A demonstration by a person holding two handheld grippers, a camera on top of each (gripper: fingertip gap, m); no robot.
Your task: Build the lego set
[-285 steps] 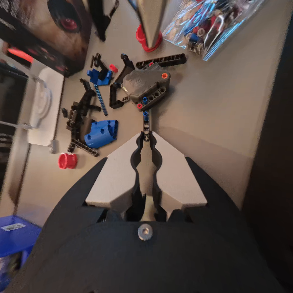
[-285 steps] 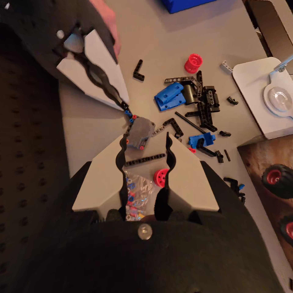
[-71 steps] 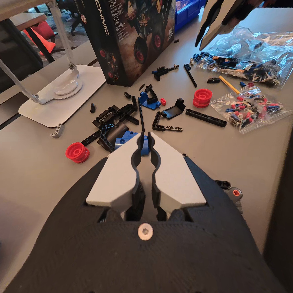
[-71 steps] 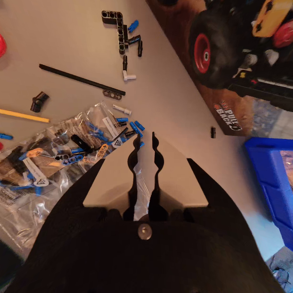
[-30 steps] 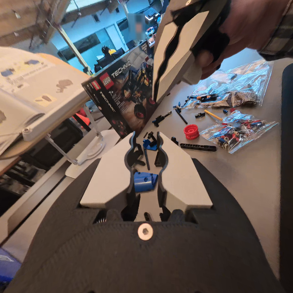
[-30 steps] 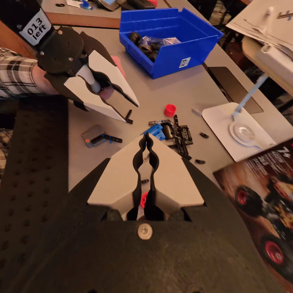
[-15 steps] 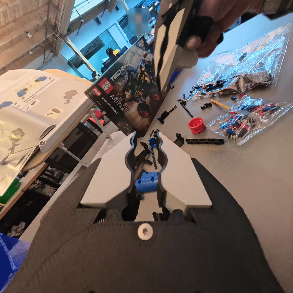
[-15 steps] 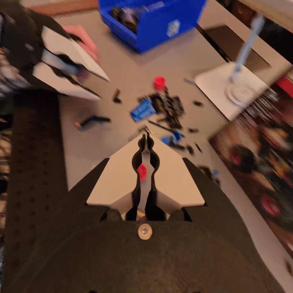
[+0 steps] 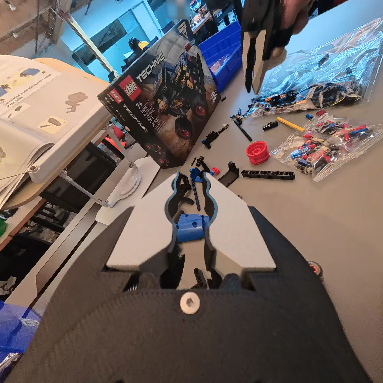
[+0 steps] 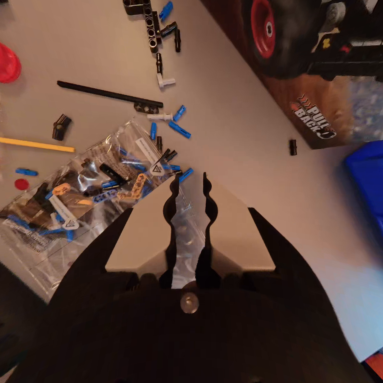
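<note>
Left tongs (image 9: pixel 189 176) parted over blue piece (image 9: pixel 191 228), right tongs (image 10: pixel 190 176) parted above parts bag (image 10: pixel 87 186), its own view only.

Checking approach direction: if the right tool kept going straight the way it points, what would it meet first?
Probably the loose blue pin at the mouth of the clear parts bag, just off the right tool; depth is unclear, so possibly bare table.
</note>
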